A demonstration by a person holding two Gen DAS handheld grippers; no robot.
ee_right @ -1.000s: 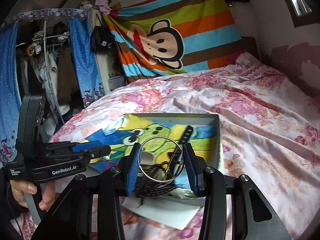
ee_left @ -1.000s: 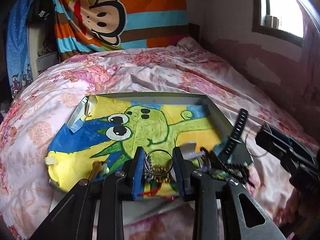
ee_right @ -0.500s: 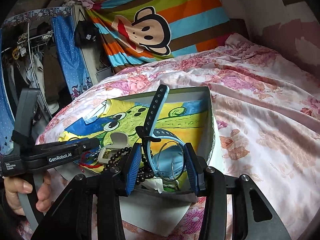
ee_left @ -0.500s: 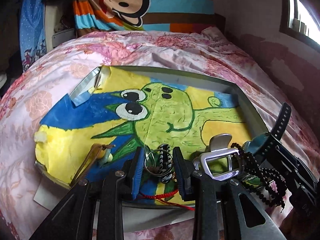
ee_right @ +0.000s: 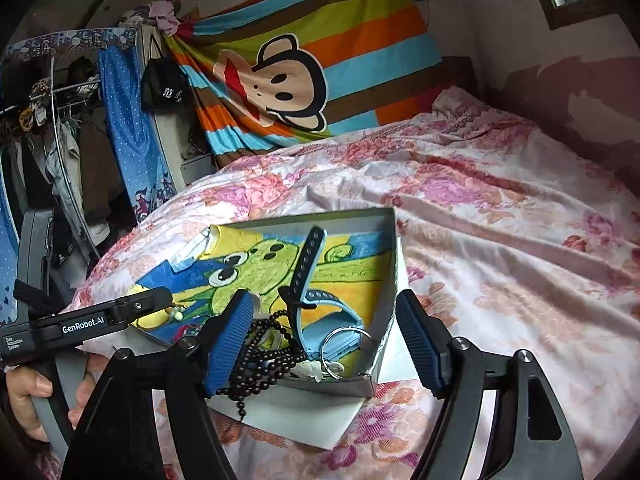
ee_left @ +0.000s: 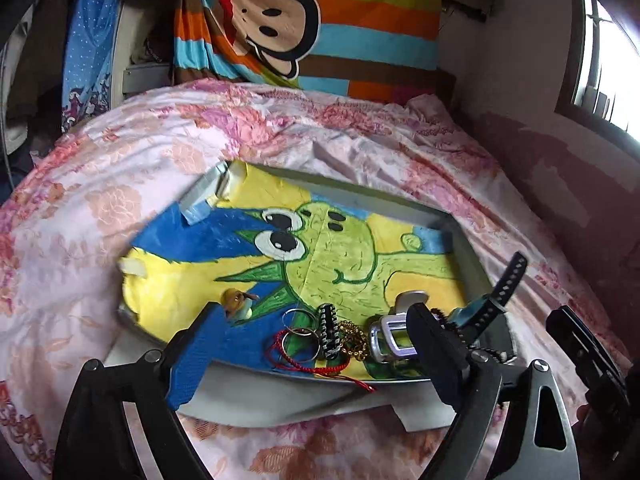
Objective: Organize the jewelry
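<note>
Pink floral bedspread [ee_right: 500,240] covers the bed, and on it sits a shallow grey cardboard tray [ee_right: 384,344] lined with a yellow, blue and green frog drawing [ee_left: 340,248]. Left gripper [ee_left: 312,344] has its fingers opening, nothing pressed between them; thin metal rings [ee_left: 298,330], a gold chain [ee_left: 352,338] and a red cord [ee_left: 320,368] lie on the tray between them. Right gripper [ee_right: 326,334] fingers are likewise opening around a blue watch strap [ee_right: 306,268], dark beads [ee_right: 260,344] and a silver bangle [ee_right: 346,350], all lying loose in the tray's near corner.
</note>
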